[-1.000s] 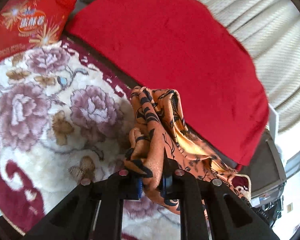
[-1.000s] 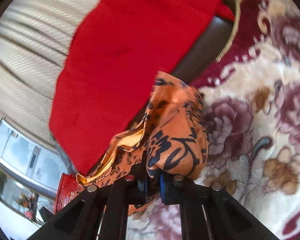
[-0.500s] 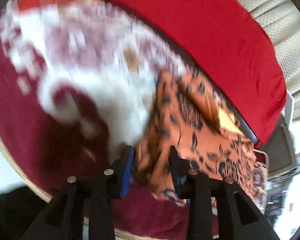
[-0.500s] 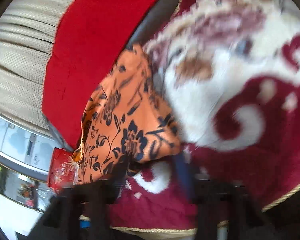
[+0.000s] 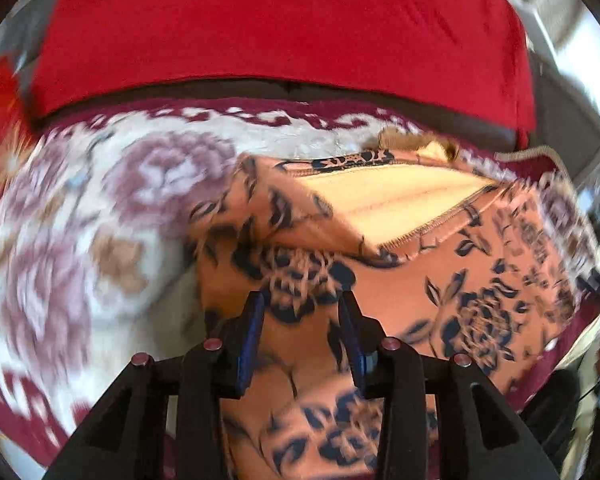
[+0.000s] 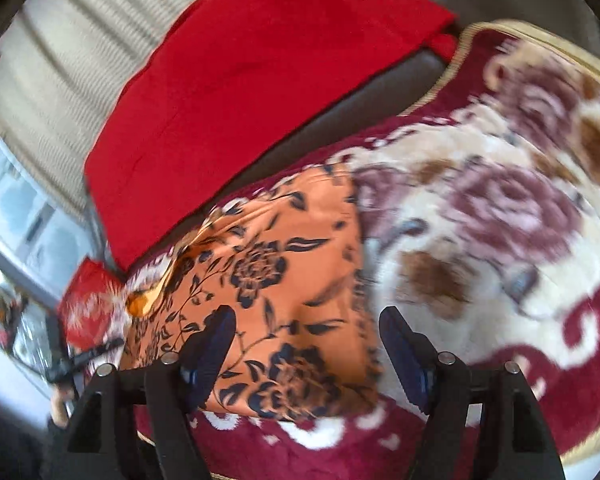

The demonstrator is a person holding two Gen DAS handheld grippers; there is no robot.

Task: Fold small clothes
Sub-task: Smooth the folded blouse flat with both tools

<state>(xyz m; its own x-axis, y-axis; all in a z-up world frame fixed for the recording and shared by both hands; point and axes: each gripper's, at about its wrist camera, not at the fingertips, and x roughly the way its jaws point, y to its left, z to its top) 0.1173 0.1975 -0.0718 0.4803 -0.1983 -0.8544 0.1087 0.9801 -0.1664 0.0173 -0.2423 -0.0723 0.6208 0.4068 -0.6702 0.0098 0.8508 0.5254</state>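
We look down both sets of tongs at an orange garment [image 5: 440,280] printed with dark flowers, lying on a plush floral blanket [image 5: 100,208] of cream and maroon, in front of a red cushion [image 5: 280,20]. Part of it is turned back near the far edge, showing a pale lining and a stitched hem. The left tongs [image 5: 302,322] stand partly apart with the cloth passing between the blue pads; we judge the pads are not pressing on it. The right tongs [image 6: 306,340] stand wide, the garment's near right corner lying loose between them, untouched.

We read the cloth as thin, light and limp, with a satin-like sheen that suggests it will slip against itself. It will likely sag and crease wherever it is lifted, and a fold may slide open on the deep pile beneath. We would take it at a stitched edge or corner, where doubled cloth gives the pads more to bite, one corner to each hand, held taut between them.
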